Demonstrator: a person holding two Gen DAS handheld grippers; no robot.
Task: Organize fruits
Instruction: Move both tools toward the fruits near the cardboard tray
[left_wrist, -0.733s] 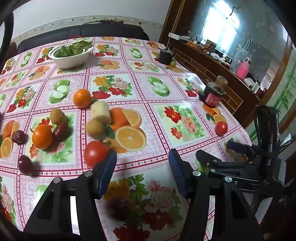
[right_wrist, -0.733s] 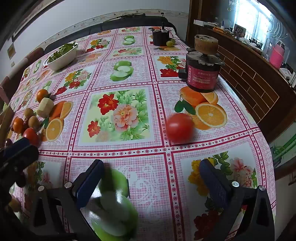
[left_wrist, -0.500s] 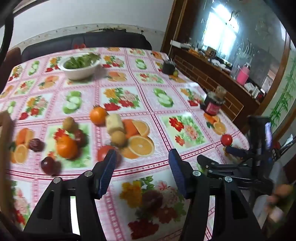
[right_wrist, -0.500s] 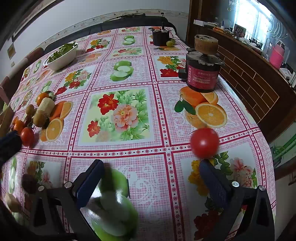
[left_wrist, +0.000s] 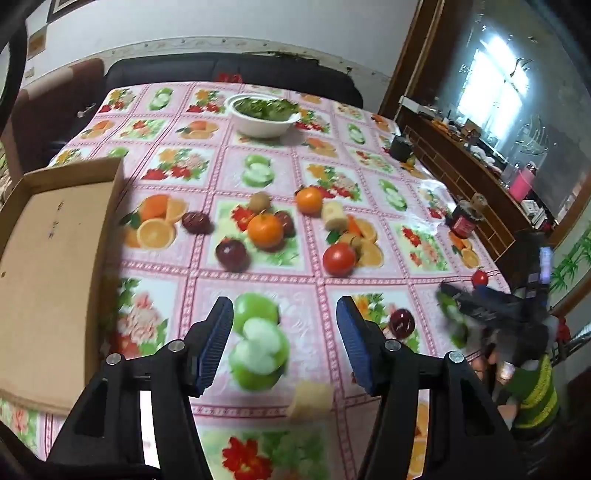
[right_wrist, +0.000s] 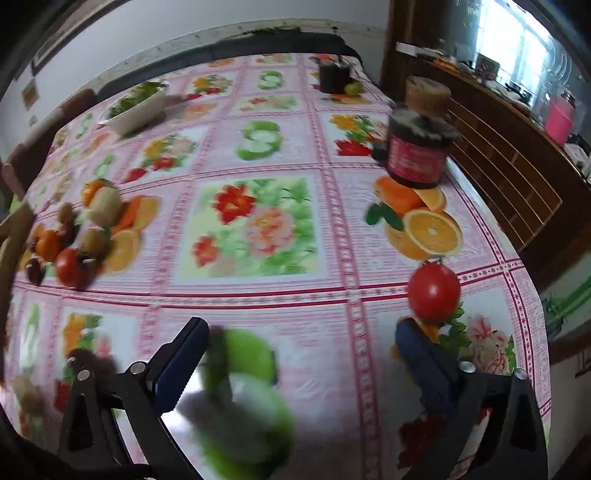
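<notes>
Loose fruit lies in a cluster mid-table: two oranges (left_wrist: 265, 229), a red tomato (left_wrist: 339, 259), dark plums (left_wrist: 231, 254), kiwis (left_wrist: 258, 201) and a pale cylindrical piece (left_wrist: 334, 215). A dark red fruit (left_wrist: 402, 322) and a pale chunk (left_wrist: 310, 400) lie close to my left gripper (left_wrist: 286, 343), which is open and empty above the cloth. My right gripper (right_wrist: 303, 363) is also open and empty. A second tomato (right_wrist: 434, 293) sits just beyond its right fingertip (right_wrist: 421, 350), near the table's right edge. The cluster (right_wrist: 74, 240) shows far left in the right wrist view.
An open cardboard box (left_wrist: 55, 258) rests at the table's left edge. A white bowl of greens (left_wrist: 264, 114) stands at the back. A red-labelled jar (right_wrist: 419, 147) and a black cup (right_wrist: 334, 75) stand along the right side, by a wooden sideboard (right_wrist: 517, 184).
The left wrist view has pulled back and swung left, bringing the cardboard box into sight. The lone tomato has rolled nearer to my right gripper's right finger.
</notes>
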